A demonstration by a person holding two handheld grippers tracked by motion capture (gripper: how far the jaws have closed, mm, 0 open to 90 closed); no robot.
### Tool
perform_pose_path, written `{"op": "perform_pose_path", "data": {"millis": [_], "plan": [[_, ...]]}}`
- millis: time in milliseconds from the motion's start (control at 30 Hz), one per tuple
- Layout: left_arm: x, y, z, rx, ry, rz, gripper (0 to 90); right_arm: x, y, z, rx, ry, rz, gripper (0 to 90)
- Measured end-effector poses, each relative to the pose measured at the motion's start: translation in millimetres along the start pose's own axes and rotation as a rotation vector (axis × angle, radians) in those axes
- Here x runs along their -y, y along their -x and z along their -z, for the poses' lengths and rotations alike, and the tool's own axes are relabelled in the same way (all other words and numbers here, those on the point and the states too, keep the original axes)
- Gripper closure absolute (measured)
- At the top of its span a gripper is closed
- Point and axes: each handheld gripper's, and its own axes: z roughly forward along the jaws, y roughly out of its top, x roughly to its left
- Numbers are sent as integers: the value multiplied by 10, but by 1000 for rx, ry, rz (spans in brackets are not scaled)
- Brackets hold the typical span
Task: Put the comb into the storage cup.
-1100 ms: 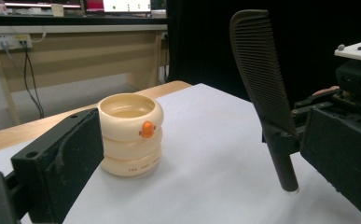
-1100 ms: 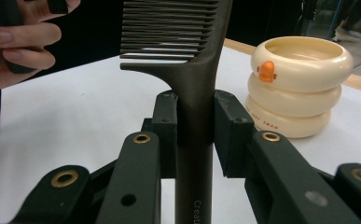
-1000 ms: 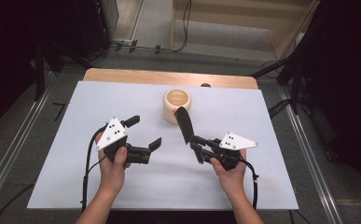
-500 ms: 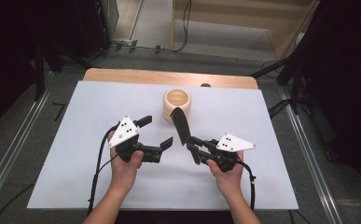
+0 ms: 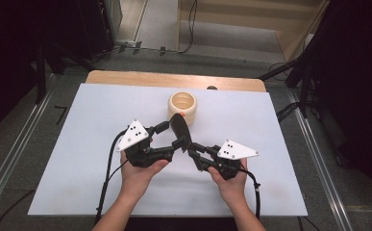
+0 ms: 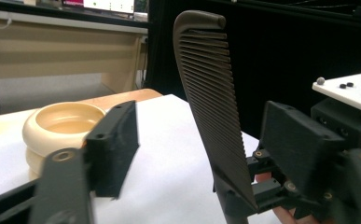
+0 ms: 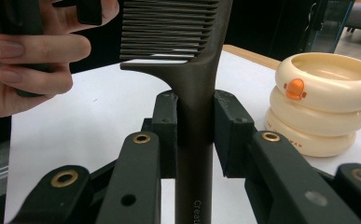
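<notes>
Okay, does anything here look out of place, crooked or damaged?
Nothing stands out. The comb stands upright, clamped by its handle in the right gripper; its teeth look intact. The cream holder sits upright on the table.

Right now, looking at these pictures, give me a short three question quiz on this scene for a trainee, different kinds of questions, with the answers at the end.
1. True or false: the right gripper is clamped on the handle of the dark comb.
2. Multiple choice: the cream ringed cup stands A) between the jaws of the left gripper, B) on the white mat beyond both grippers, C) tipped on its side.
3. Fill in: in the left gripper view, the comb stands between that gripper's jaws, which are ____.

Key
1. True: the right gripper view shows both jaws pressed against the handle.
2. B.
3. Open: a gap shows between each jaw and the comb.
</notes>
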Motion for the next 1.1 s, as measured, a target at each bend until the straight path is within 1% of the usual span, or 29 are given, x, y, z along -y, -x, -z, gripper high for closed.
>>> {"op": "perform_pose_path", "data": {"millis": [33, 67, 133, 167, 200, 300, 333, 367, 400, 433, 500, 533, 600, 667, 800, 867, 900, 933, 1000, 1100], "plan": [[-1, 1, -10, 0, -6, 6, 355, -3, -18, -8, -1, -1, 2, 702], [-1, 2, -19, 3, -5, 13, 355, -3, -18, -8, -1, -1, 2, 702], [-1, 13, -37, -9, -11, 26, 418, -6, -45, -23, 3, -4, 10, 702], [-2, 15, -41, -21, -15, 32, 418, -6, -45, -23, 3, -4, 10, 702], [-2, 8, -50, -26, -19, 46, 483, -3, -55, -36, 5, -6, 12, 702], [1, -4, -66, -38, -29, 70, 513, 0, -61, -42, 4, -5, 7, 701], [4, -5, -71, -37, -30, 74, 552, 2, -73, -52, 14, -11, 13, 701], [5, 1, -74, -31, -32, 76, 552, 2, -73, -52, 14, -11, 13, 701], [8, 9, -78, -34, -30, 73, 565, 5, -77, -56, 16, -11, 12, 701], [9, 19, -81, -41, -32, 72, 582, 6, -80, -58, 15, -11, 13, 702], [11, 35, -88, -41, -24, 75, 632, 8, -106, -70, 23, -14, 21, 701], [11, 43, -93, -49, -30, 77, 635, 7, -117, -74, 24, -14, 26, 702], [17, 55, -109, -65, -32, 85, 681, 2, -146, -89, 34, -17, 43, 701], [26, 61, -127, -75, -34, 98, 707, -1, -166, -95, 31, -17, 45, 702], [29, 64, -131, -88, -36, 104, 736, 0, -191, -106, 37, -20, 45, 701], [27, 63, -135, -89, -37, 106, 756, 4, -200, -111, 47, -20, 52, 701], [26, 63, -132, -97, -41, 107, 756, 4, -200, -111, 47, -20, 52, 701], [26, 60, -132, -90, -43, 109, 774, 7, -208, -115, 52, -21, 56, 701], [26, 60, -130, -95, -46, 109, 789, 12, -214, -120, 62, -21, 65, 700], [29, 47, -136, -75, -46, 126, 802, 16, -226, -127, 68, -22, 68, 700]]}}
